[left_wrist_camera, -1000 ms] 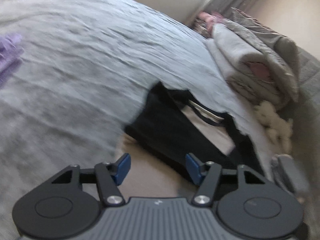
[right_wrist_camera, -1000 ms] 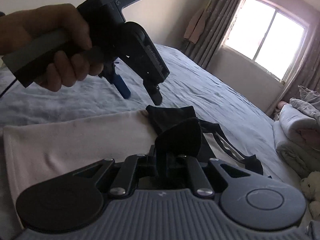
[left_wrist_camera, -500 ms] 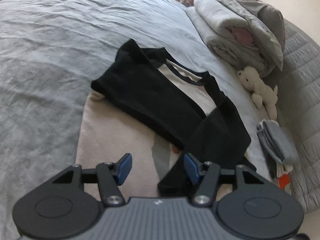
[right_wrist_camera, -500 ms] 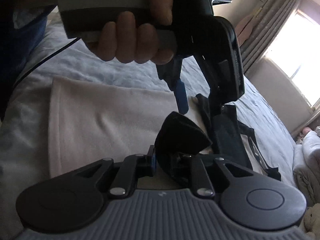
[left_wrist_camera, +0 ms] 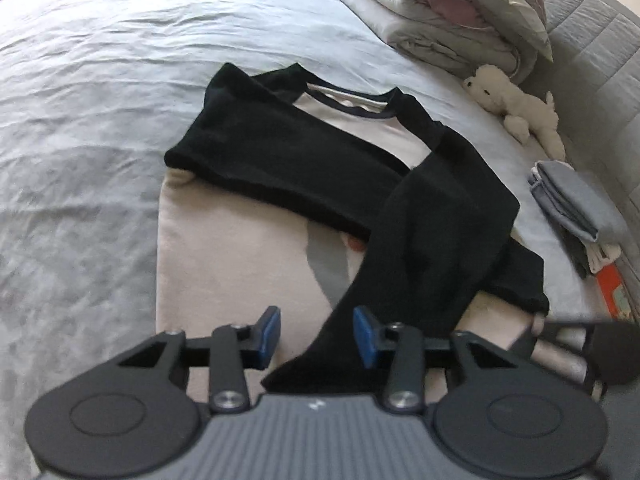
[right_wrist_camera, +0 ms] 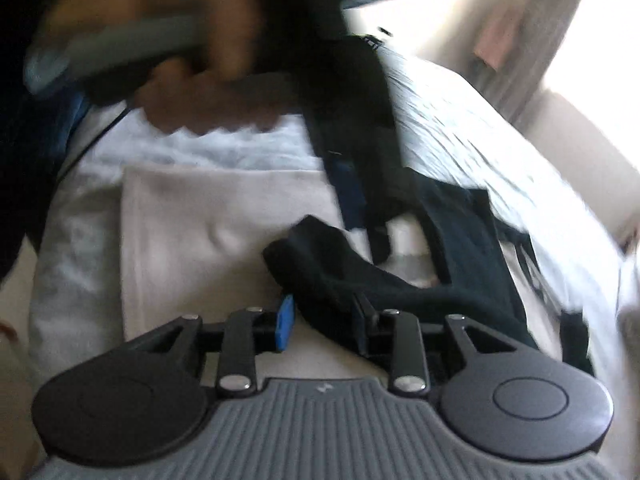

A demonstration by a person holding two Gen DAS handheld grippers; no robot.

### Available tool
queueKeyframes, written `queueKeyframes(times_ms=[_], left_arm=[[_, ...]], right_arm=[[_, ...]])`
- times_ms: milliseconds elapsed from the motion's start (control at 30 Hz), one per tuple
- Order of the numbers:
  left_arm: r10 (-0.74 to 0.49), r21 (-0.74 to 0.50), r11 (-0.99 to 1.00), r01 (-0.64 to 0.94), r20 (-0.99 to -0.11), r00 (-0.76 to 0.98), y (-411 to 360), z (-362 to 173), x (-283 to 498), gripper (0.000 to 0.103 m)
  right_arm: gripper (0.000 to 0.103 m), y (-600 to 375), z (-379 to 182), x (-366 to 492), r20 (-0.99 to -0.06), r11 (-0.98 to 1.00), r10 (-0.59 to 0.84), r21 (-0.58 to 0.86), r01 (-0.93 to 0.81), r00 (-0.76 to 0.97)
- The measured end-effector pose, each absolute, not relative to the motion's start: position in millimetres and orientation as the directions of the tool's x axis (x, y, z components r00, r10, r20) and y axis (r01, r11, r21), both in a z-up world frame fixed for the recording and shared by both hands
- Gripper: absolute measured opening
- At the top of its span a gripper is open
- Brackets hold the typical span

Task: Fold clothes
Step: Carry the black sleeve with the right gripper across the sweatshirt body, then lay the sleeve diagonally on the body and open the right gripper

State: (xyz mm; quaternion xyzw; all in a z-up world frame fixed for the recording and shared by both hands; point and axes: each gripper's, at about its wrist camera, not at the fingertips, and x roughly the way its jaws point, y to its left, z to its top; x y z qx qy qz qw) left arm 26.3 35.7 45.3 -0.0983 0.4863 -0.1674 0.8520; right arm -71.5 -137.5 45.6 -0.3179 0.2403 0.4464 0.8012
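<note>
A cream shirt (left_wrist_camera: 240, 248) with black sleeves lies flat on the bed. One black sleeve (left_wrist_camera: 280, 160) is folded slantwise across the chest. The other sleeve (left_wrist_camera: 432, 240) runs down from the shoulder, and its cuff lies under my left gripper (left_wrist_camera: 316, 334), which hovers open over the shirt's lower half. In the right wrist view, my right gripper (right_wrist_camera: 324, 324) is open, and the black sleeve cuff (right_wrist_camera: 316, 252) rests on the cream cloth (right_wrist_camera: 192, 232) just ahead of its fingers. A hand (right_wrist_camera: 200, 80) holds the left gripper (right_wrist_camera: 352, 192) above it, blurred.
Grey-blue bedsheet (left_wrist_camera: 100, 100) spreads to the left. Folded quilts and pillows (left_wrist_camera: 440, 12) are piled at the head, with a white plush toy (left_wrist_camera: 516, 108) beside them. A stack of folded grey clothes (left_wrist_camera: 576, 208) and an orange item (left_wrist_camera: 612, 288) lie at the right edge.
My right gripper has opened and let go of the black sleeve cuff, which now lies on the shirt. The left gripper has drawn back over the shirt's lower part.
</note>
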Motion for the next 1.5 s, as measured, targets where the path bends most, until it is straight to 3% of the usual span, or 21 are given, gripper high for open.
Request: queueKeyframes(times_ms=[133,367,500,533,600,900,1067,1267,1333,1400,1500], left_arm=[[-0.343,-0.253,0.937,0.242,-0.806,0.483,26.4,43.1,18.5,0.041],[-0.327,-0.230,0.941,0.248,-0.810,0.487,28.3,39.7,15.5,0.036],[-0.339,-0.256,0.940,0.226,-0.789,0.512,36.2,46.7,13.4,0.003],[-0.341,-0.263,0.939,0.220,-0.784,0.519,38.2,48.5,12.9,0.003],[-0.347,-0.277,0.938,0.209,-0.773,0.532,42.3,52.2,11.8,0.002],[-0.326,-0.311,0.941,0.133,-0.731,0.600,74.2,70.0,8.0,0.002],[-0.282,-0.259,0.958,0.124,-0.766,0.577,78.5,60.4,6.3,0.002],[-0.282,-0.226,0.959,0.169,-0.769,0.573,79.0,51.9,1.2,0.003],[-0.293,-0.232,0.956,0.179,-0.765,0.574,78.9,51.8,-0.3,0.003],[-0.299,-0.234,0.954,0.187,-0.762,0.574,77.8,51.7,-1.5,0.003],[-0.297,-0.225,0.955,0.195,-0.764,0.573,75.4,51.4,-1.6,0.003]], right_arm=[[0.037,-161.1,48.6,-48.9,-0.694,0.497,0.566,-0.144,-0.856,0.446],[0.037,-139.3,37.0,-86.5,-0.686,0.318,0.612,-0.243,-0.916,0.395],[0.035,-117.5,22.8,-95.3,-0.682,0.296,0.584,-0.327,-0.897,0.441],[0.032,-115.4,22.5,-94.0,-0.675,0.310,0.580,-0.335,-0.890,0.456],[0.008,-114.8,24.0,-89.6,-0.663,0.342,0.579,-0.331,-0.879,0.475],[0.006,-117.1,57.6,-91.5,-0.485,0.477,0.665,-0.309,-0.823,0.568],[0.006,-95.5,42.0,-91.0,-0.531,0.435,0.651,-0.325,-0.840,0.542],[0.007,-150.3,58.5,-39.5,-0.498,0.640,0.552,-0.261,-0.723,0.669],[0.015,-168.6,64.1,-22.3,-0.489,0.700,0.513,-0.237,-0.674,0.705],[0.043,-186.9,69.6,-5.1,-0.482,0.756,0.471,-0.212,-0.620,0.739],[0.046,-214.3,77.8,20.7,-0.474,0.830,0.402,-0.173,-0.530,0.784]])
